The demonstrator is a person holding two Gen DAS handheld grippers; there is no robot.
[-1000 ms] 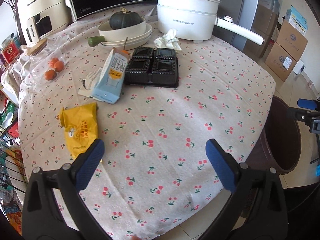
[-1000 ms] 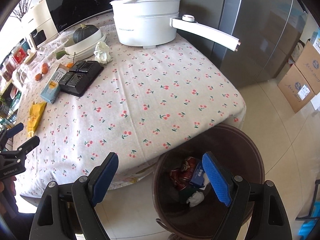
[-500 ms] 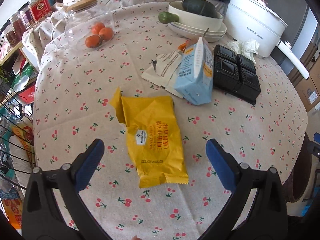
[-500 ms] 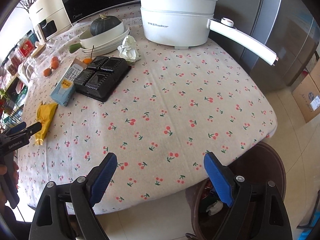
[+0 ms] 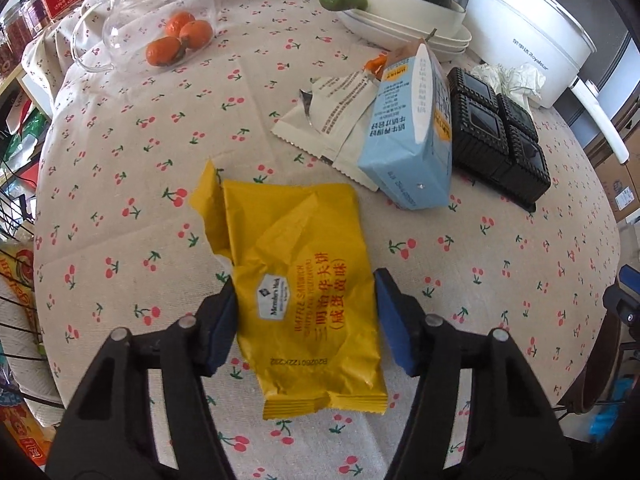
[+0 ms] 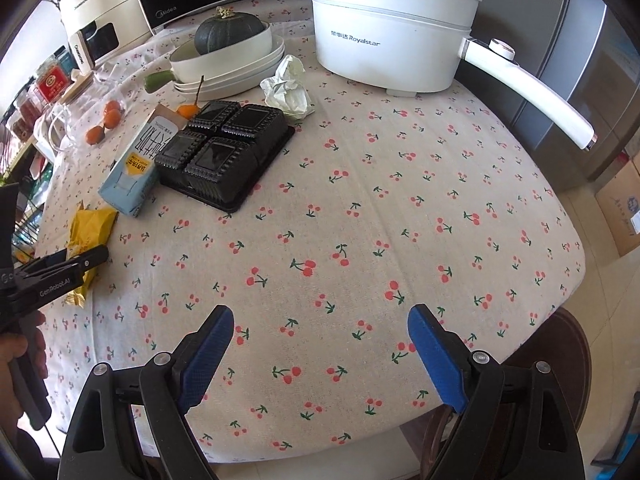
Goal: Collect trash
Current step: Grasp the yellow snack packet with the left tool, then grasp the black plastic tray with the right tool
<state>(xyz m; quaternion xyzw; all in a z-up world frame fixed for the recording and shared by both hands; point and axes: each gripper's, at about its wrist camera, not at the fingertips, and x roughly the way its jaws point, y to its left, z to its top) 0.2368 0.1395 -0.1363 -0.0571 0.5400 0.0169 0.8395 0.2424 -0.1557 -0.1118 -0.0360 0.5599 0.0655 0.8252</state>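
A yellow snack wrapper (image 5: 304,276) lies flat on the cherry-print tablecloth; it also shows in the right wrist view (image 6: 90,228). My left gripper (image 5: 306,320) straddles it, jaws narrowed so the blue pads touch its two edges. A blue milk carton (image 5: 412,140), a torn white wrapper (image 5: 332,120), a black plastic tray (image 5: 500,136) and a crumpled tissue (image 5: 508,78) lie beyond. My right gripper (image 6: 320,356) is open and empty above the table's near edge. The brown trash bin (image 6: 576,364) is at the table's right side.
A white electric pot (image 6: 394,20) with a long handle, stacked bowls with a squash (image 6: 228,52), and a glass jar with oranges (image 5: 160,40) stand at the back. Shelves with jars are on the left. Cardboard boxes (image 6: 624,208) are on the floor right.
My left gripper has come down over the yellow wrapper and its jaws have narrowed onto it. My right gripper has moved from above the bin to over the table.
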